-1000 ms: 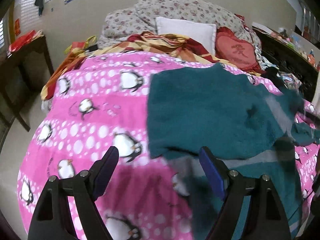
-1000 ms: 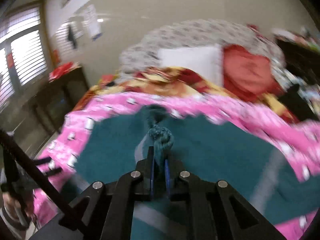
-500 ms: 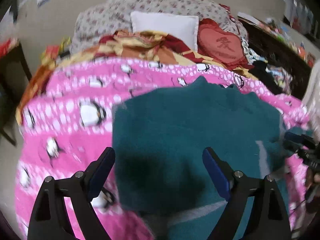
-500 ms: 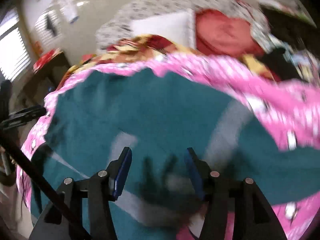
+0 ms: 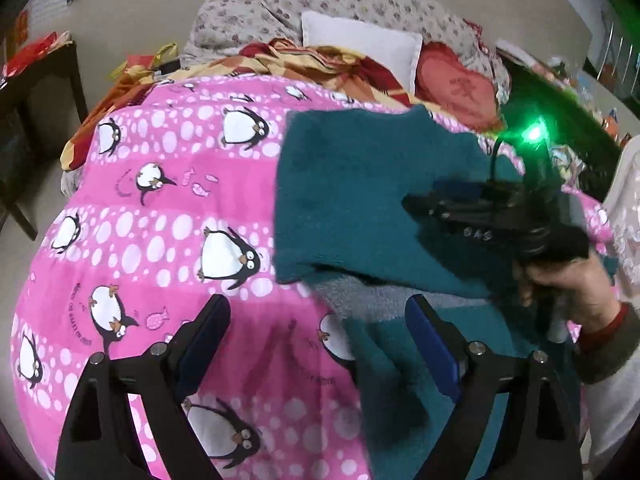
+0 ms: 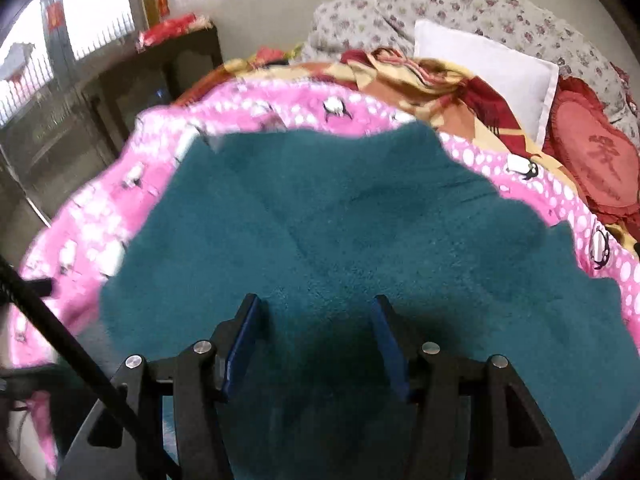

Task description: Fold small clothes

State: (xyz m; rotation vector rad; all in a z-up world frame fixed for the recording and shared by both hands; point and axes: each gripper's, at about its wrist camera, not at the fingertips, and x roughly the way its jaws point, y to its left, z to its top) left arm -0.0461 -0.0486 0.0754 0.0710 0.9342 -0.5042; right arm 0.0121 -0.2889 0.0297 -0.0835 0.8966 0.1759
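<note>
Teal fleece, a small garment [image 6: 360, 240], was seen spread over the pink penguin-print blanket [image 5: 160, 208] that covered the bed, towards the right half of it in the left wrist view. One layer of the teal cloth was laid over another, and a grey band [image 5: 360, 296] was shown at the near edge between them. The right gripper [image 6: 316, 340] was held low over the garment with its jaws parted, and nothing was pinched between the blue pads; only flat fleece was seen in the gap. The left gripper [image 5: 320, 336] was held wide open above the garment's near left corner, one finger over the blanket and the other over the teal cloth, with nothing gripped. The right hand [image 5: 568, 280] was seen wrapped around its gripper's handle, and a green light glowed above it. Beyond the blanket, a red-and-yellow patterned sheet [image 6: 432, 80] was bunched up, and behind it a white pillow [image 6: 488, 72], a red heart-shaped cushion [image 6: 596, 160] and a floral quilt [image 6: 460, 4] were piled against the beige wall. A dark wooden cabinet [image 6: 120, 112] was stood at the left, beside a bright barred window [image 6: 28, 48].
</note>
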